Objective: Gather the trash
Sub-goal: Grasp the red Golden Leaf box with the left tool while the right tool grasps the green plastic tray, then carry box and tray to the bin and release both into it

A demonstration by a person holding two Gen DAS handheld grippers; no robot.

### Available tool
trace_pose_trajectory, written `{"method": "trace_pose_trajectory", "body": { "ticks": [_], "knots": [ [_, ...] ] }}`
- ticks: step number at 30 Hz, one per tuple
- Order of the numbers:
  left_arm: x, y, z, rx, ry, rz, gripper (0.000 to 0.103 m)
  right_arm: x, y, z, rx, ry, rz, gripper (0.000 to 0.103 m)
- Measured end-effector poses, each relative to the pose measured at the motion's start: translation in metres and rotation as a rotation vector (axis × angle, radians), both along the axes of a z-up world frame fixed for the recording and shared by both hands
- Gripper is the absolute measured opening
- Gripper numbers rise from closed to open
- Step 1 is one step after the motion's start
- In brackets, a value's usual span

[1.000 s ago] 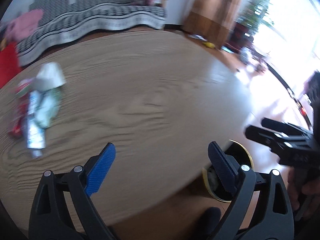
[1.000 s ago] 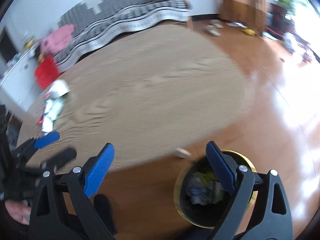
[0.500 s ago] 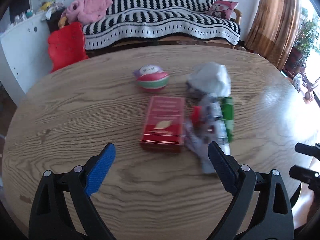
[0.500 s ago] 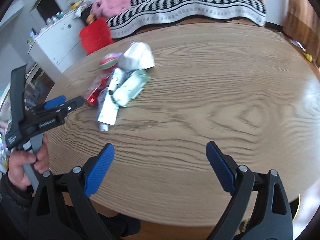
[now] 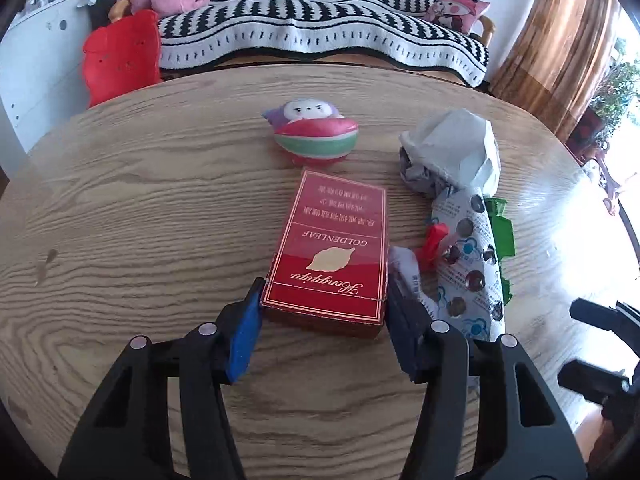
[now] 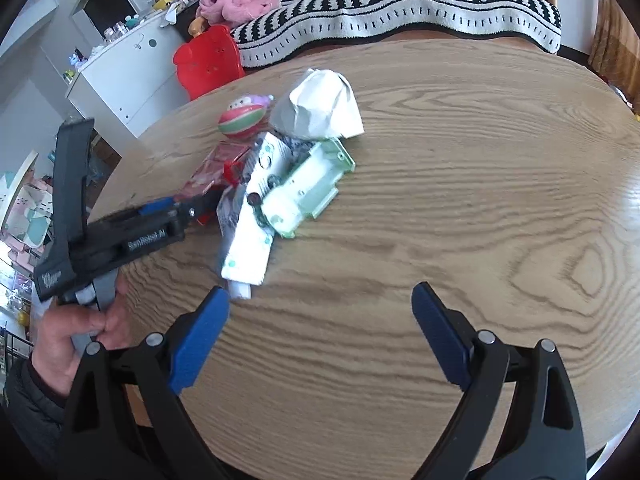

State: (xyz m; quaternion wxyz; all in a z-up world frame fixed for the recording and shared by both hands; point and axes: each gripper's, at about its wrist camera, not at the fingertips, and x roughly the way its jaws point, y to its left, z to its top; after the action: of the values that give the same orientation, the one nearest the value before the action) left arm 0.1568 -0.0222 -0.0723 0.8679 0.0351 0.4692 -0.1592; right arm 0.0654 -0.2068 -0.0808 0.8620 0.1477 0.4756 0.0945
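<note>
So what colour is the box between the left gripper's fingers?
Red with gold lettering and a gold leaf, clearest on the cigarette box in the left wrist view.

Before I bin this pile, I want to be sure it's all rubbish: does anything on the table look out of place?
Yes: the striped toy beyond the red pack looks like a whole plaything, not litter. The crumpled paper and used blister sheet look like trash. The left gripper has its fingers against the pack's sides.

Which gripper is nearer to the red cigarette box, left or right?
Left. The left gripper has its fingers on both sides of the red box. The right gripper hangs open over bare table, apart from the box.
</note>
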Motion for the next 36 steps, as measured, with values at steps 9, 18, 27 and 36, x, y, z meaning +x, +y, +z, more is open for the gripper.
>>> {"method": "trace_pose_trajectory", "body": {
  "ticks": [9,18,27,36],
  "knots": [
    [-0.027,0.013,0.031,0.029,-0.035,0.051,0.056,0.05,-0.006,-0.005,0.114,0.013,-0.124,0.077],
    [-0.044,0.008,0.037,0.028,-0.04,0.026,0.056,0.079,-0.001,-0.017,0.166,0.021,-0.151,0.053],
    [-0.052,0.002,0.047,0.017,-0.051,0.018,0.056,0.057,0.001,0.0,0.093,0.001,-0.12,0.041],
    [-0.095,-0.064,0.067,-0.023,-0.075,-0.109,0.056,-0.021,-0.059,0.022,-0.008,-0.001,-0.153,0.041]
  ]
}}
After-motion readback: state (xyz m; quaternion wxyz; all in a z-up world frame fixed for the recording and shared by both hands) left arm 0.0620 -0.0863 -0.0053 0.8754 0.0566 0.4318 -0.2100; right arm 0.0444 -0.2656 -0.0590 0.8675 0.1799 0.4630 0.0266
